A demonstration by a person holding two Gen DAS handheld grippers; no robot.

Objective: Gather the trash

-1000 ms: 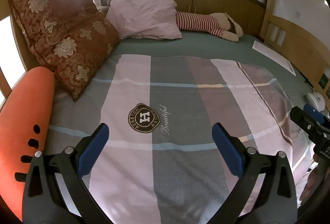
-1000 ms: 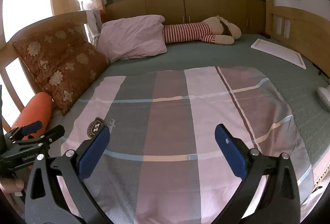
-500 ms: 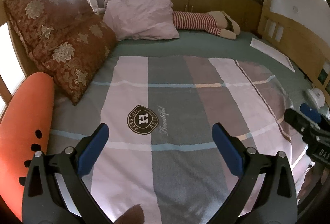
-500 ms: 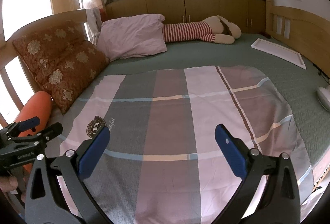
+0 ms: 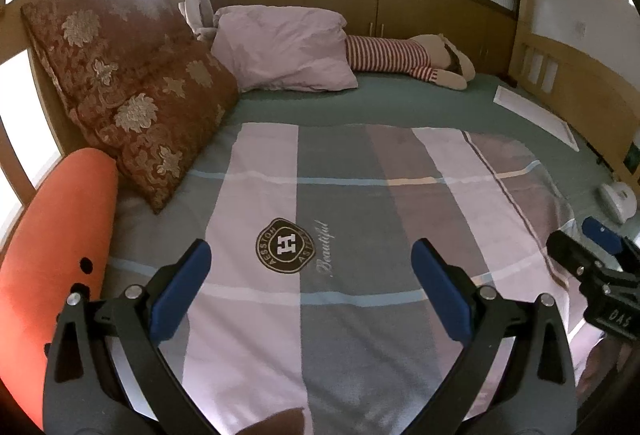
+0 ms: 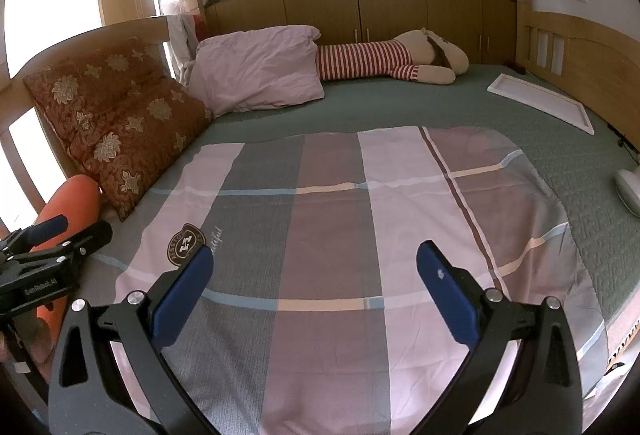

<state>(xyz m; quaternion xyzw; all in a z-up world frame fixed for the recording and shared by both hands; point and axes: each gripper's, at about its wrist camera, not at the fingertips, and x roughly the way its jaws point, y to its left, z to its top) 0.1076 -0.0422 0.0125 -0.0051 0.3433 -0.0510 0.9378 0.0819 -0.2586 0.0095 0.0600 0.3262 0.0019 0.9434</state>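
No trash shows plainly in either view. My left gripper (image 5: pixel 310 263) is open and empty above the near left part of a checked pink and grey blanket (image 5: pixel 360 203). My right gripper (image 6: pixel 314 267) is open and empty above the same blanket (image 6: pixel 340 219) further right. Each gripper shows at the edge of the other's view: the right one (image 5: pixel 592 267) and the left one (image 6: pixel 52 255). A white rounded object (image 5: pixel 618 201) lies on the green bedspread at the right edge and also shows in the right wrist view (image 6: pixel 628 191).
A bed with a green bedspread (image 6: pixel 400 107) fills both views. Red flowered cushions (image 5: pixel 132 99), a pink pillow (image 5: pixel 284 51), a striped plush toy (image 6: pixel 392 59) and a white flat frame (image 6: pixel 540 99) lie on it. An orange bolster (image 5: pixel 52 267) stands at the left. Wooden rails surround the bed.
Both views have shifted slightly. The left gripper has drifted a little back and to the right over the blanket. Both grippers stay open.
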